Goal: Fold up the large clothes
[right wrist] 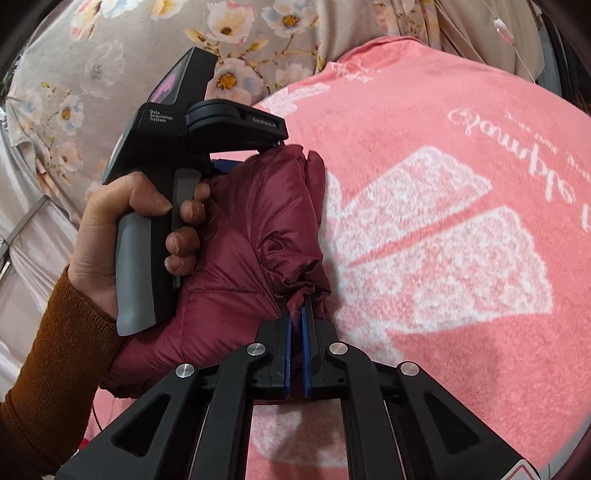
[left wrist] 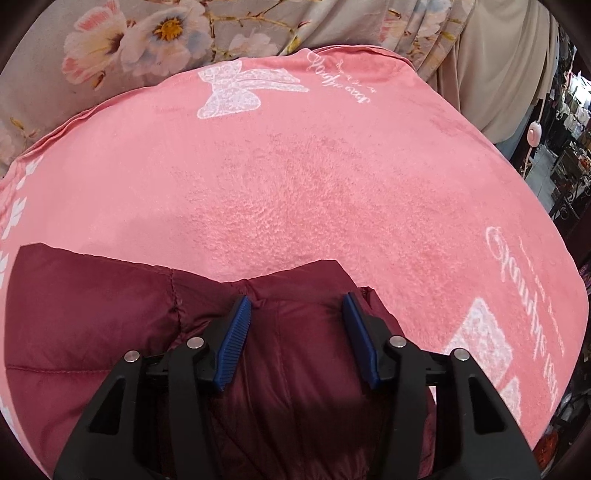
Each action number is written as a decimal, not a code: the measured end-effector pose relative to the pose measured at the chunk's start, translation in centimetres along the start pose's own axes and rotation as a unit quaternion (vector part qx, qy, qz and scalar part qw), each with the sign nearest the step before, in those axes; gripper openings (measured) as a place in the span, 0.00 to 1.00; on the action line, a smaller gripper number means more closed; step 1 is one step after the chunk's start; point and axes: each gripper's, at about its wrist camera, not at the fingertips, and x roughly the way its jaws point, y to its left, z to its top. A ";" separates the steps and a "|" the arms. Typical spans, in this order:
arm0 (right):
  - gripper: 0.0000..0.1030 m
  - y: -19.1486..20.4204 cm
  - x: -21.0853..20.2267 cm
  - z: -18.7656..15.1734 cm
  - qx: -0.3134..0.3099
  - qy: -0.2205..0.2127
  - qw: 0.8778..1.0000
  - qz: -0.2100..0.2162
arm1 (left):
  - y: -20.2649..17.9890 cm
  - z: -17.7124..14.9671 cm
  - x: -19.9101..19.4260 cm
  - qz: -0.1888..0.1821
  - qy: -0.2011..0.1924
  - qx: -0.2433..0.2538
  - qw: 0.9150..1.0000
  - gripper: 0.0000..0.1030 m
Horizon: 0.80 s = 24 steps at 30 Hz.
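Already the maroon puffer jacket (right wrist: 236, 229) lies bunched on the pink blanket (right wrist: 443, 350), and everything can be placed from it. At the jacket's near edge the right gripper (right wrist: 296, 314) has its blue pads pressed together on a gathered pucker of the shiny fabric, so it has hold of the jacket, though only by a thin pinch. That seems to me the weak point: the shell looks slick, and a pull from this bite could let the cloth slide out, or lift just the outer layer while the padded bulk stays behind on the blanket.

At the jacket's far end sits the left gripper (left wrist: 297, 306), seen from the right side held in a hand (right wrist: 110, 236) with a rust-brown sleeve (right wrist: 48, 354). Its jaws stand partly open. From its own view the jacket (left wrist: 110, 314) runs under and between the blue pads (left wrist: 236, 339), near its upper edge, yet the pads do not appear to squeeze it; I judge it holds nothing so far. If it shuts where it is, it may catch only a shallow ridge, and the two ends would then rise unevenly and skew the fold.

Beyond the jacket the blanket spreads wide, with white butterfly prints (left wrist: 236, 88). Its plush pile might drag along with the jacket. Farther out hangs a floral cloth (left wrist: 147, 29).
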 end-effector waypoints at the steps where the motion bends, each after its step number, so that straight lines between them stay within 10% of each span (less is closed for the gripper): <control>1: 0.04 -0.1 0.4 -0.1 0.002 0.004 1.000 -0.001 | 0.0 -0.2 0.4 0.001 -0.002 0.000 1.000 0.49; 24: 0.03 2.4 2.5 -1.9 -0.098 -0.034 0.991 -0.087 | -0.6 -1.4 3.0 0.046 -0.060 0.001 0.997 0.47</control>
